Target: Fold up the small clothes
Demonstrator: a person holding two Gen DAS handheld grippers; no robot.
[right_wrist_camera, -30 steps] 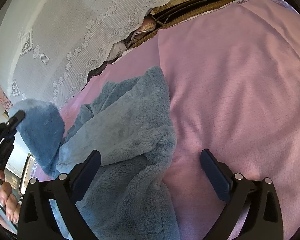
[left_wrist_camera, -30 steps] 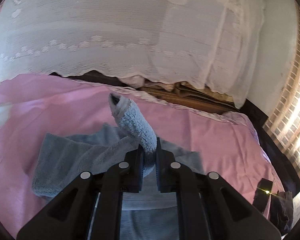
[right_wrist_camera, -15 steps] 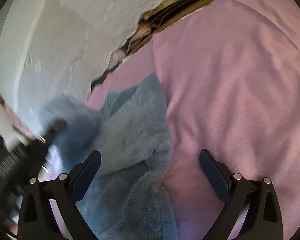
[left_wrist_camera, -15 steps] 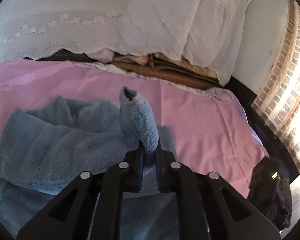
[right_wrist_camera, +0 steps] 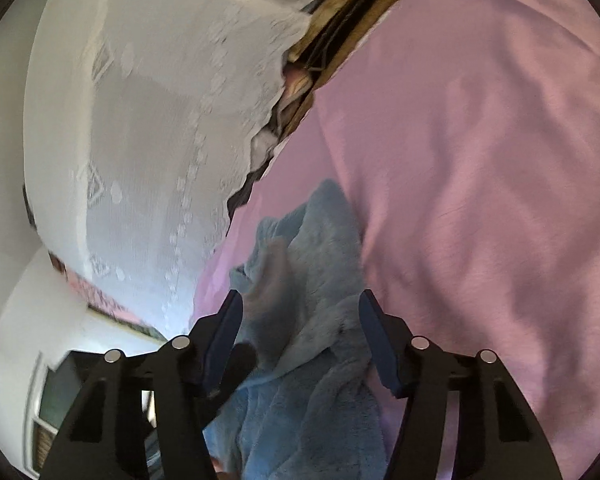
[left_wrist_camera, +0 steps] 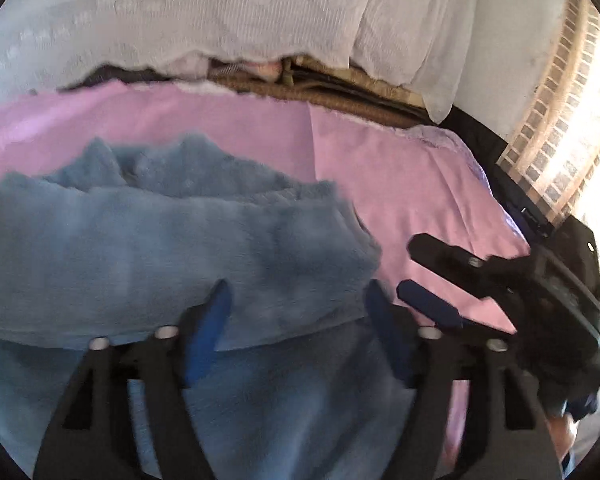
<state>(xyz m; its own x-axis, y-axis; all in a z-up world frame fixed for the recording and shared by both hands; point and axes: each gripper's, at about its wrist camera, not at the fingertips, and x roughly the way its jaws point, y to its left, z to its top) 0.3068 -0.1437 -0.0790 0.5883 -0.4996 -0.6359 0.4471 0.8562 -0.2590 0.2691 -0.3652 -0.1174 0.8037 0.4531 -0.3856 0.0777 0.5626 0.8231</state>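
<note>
So the fluffy blue garment (left_wrist_camera: 172, 248) lies on the pink bed sheet (left_wrist_camera: 400, 184), toward its near side, with one flap already laid across the body, so I'd guess one fold is done and more are left. It looks thick, plush and a bit lumpy. Left claw (left_wrist_camera: 296, 320) is spread wide, holding nothing. Right claw (right_wrist_camera: 300, 344) also gapes wide over the fabric's edge.

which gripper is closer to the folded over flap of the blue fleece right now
Left. The left gripper hangs open right over the folded flap of the blue fleece. The right gripper, also open, sits off the flap's right edge, above the pink sheet.
</note>
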